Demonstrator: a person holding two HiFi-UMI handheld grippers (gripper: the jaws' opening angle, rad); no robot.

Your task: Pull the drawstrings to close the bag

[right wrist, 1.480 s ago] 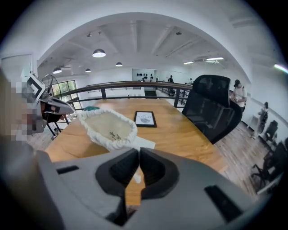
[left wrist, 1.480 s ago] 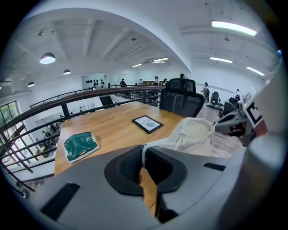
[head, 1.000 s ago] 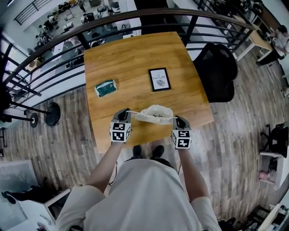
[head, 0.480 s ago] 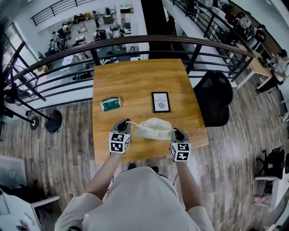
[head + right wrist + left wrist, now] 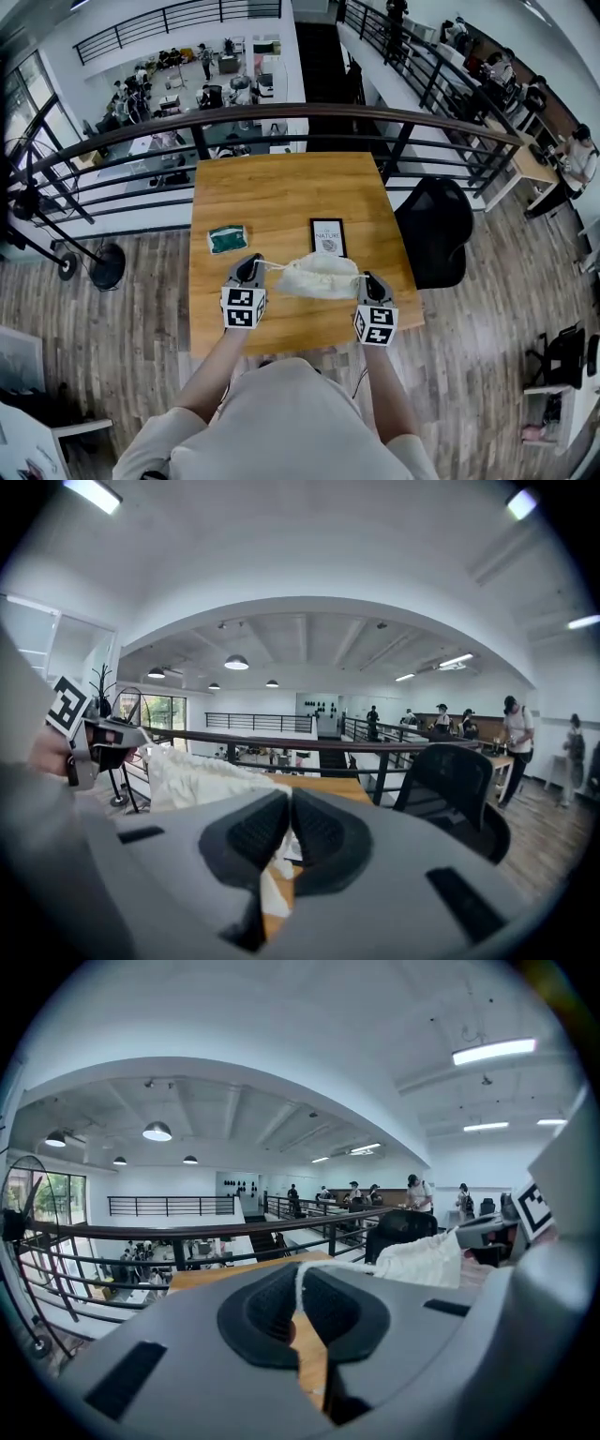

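A cream drawstring bag [image 5: 319, 275] hangs in the air between my two grippers, above the near part of the wooden table [image 5: 281, 192]. My left gripper [image 5: 250, 268] is shut on the left drawstring [image 5: 272, 265]; in the left gripper view the white cord [image 5: 302, 1279] runs out from between the closed pads towards the bag [image 5: 427, 1260]. On the bag's other side my right gripper [image 5: 367, 278] is shut on the right drawstring, and white cord and cloth [image 5: 279, 864] show between its pads, with the bag [image 5: 202, 775] off to the left.
A green packet [image 5: 227, 239] and a black-framed card [image 5: 327, 236] lie on the table beyond the bag. A black chair [image 5: 433, 230] stands at the table's right. A dark railing [image 5: 281, 122] runs behind the far edge, with a lower floor and people beyond.
Both grippers have risen with the bag strung between them, lifting it off the table. The bag's mouth looks more gathered. The head camera has tilted up.
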